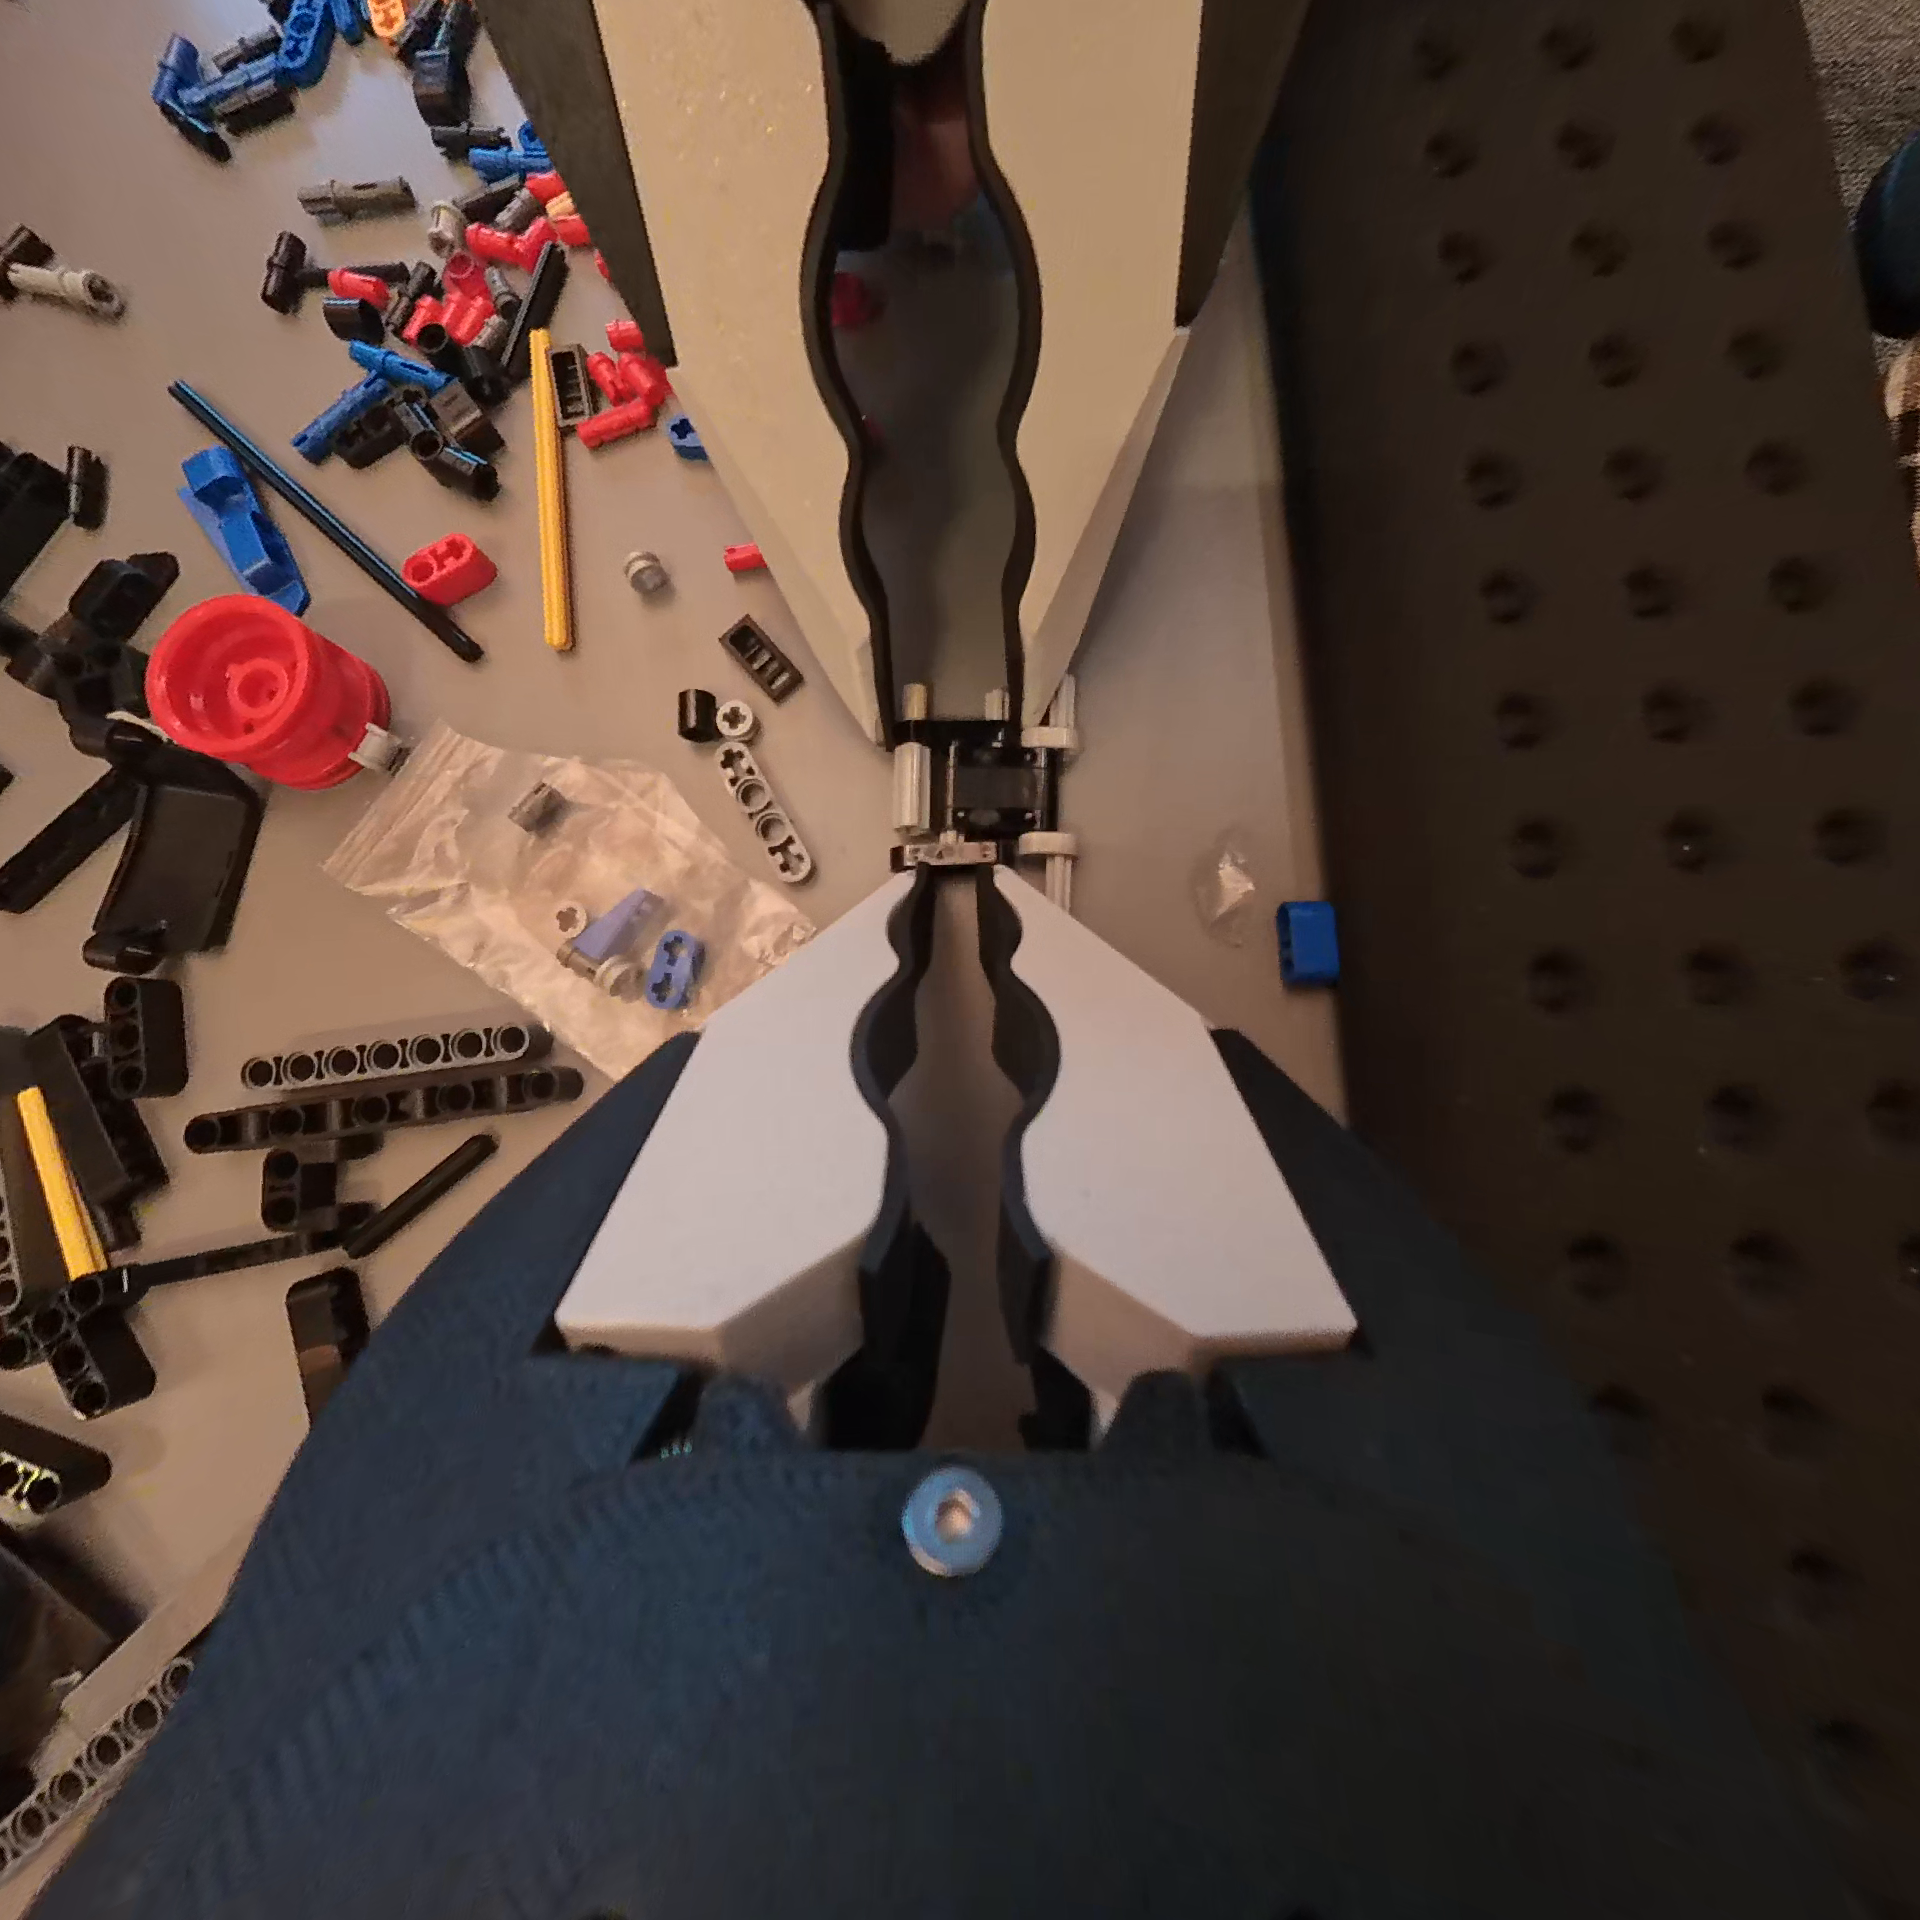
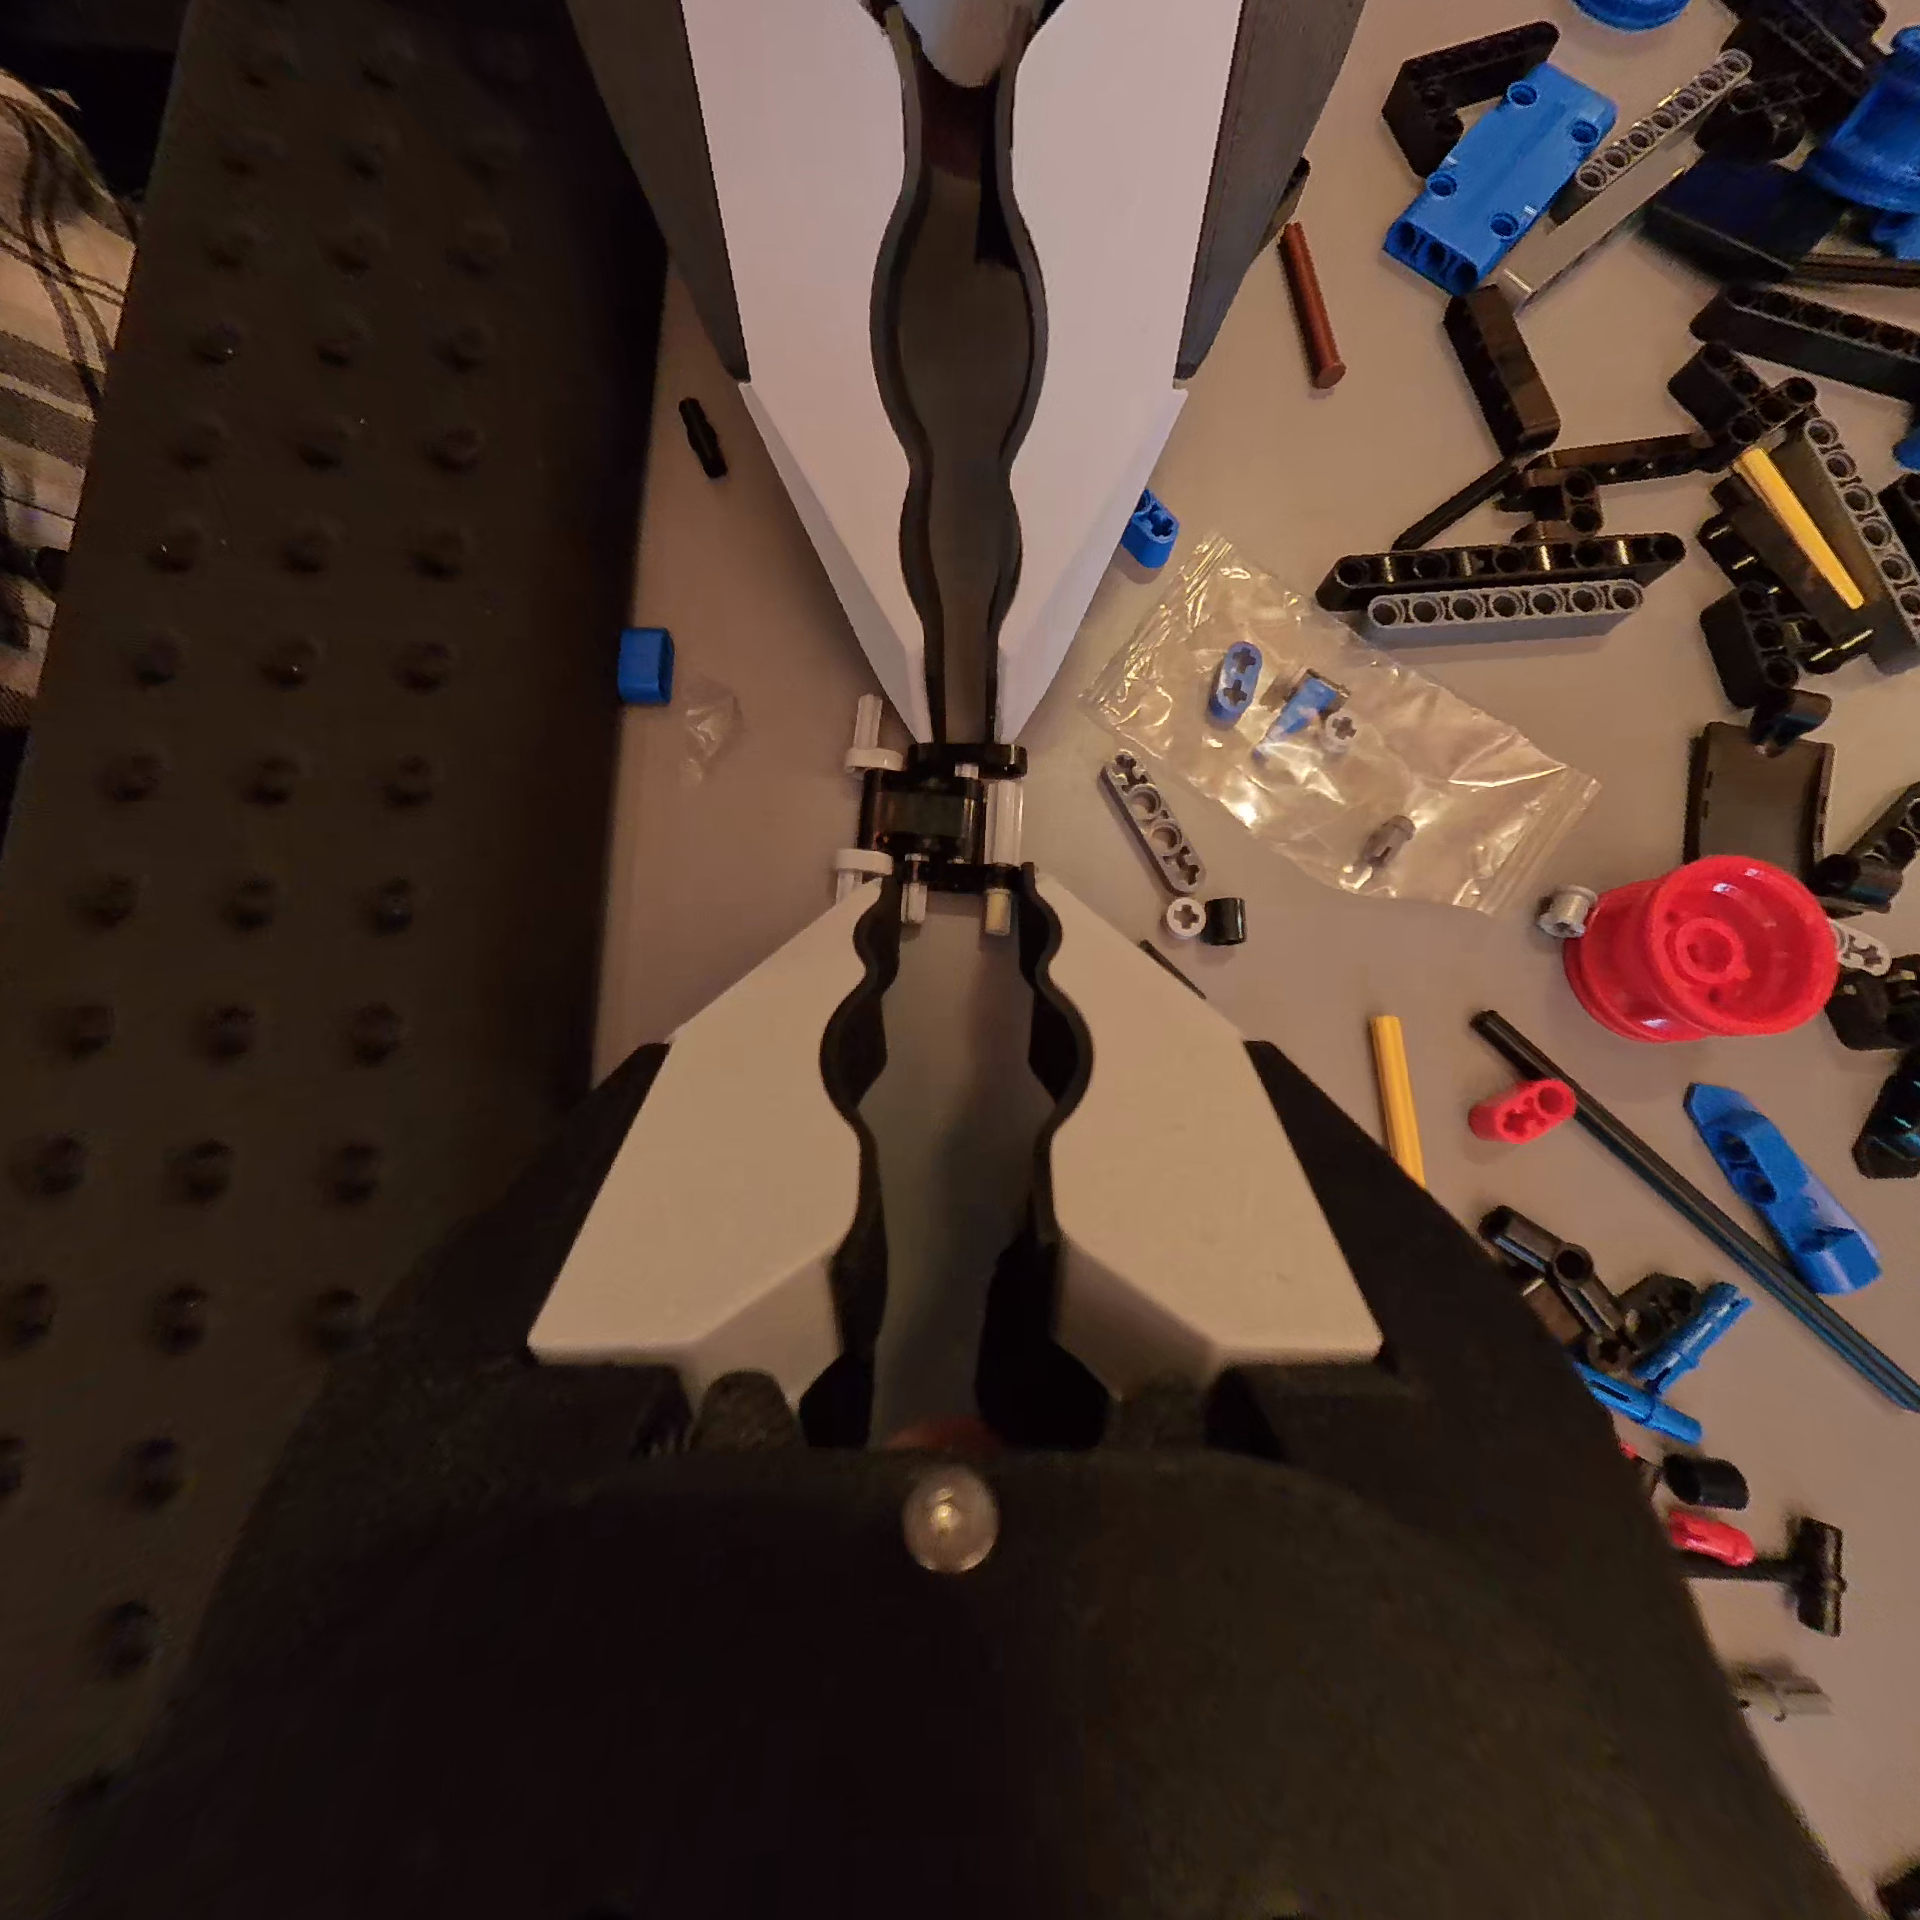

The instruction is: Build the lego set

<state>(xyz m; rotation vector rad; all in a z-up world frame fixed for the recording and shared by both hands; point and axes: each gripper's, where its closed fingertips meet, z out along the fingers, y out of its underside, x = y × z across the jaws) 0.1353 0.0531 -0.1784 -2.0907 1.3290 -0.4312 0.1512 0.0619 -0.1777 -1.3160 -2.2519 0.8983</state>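
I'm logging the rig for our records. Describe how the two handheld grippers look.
Each gripper has two pale grey wedge-shaped fingers lined with wavy black pads. The left gripper sits in a dark navy ribbed body with a blue-tinted round fastener at its centre. The right gripper has a black textured body with a silvery round fastener. No cables, markings, hands or sleeves show.

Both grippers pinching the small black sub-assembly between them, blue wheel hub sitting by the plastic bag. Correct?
Not quite: the wheel hub is red, not blue, as the left wrist view shows. The rest holds: the left gripper and right gripper both pinch the small black sub-assembly, and the hub sits by the plastic bag.
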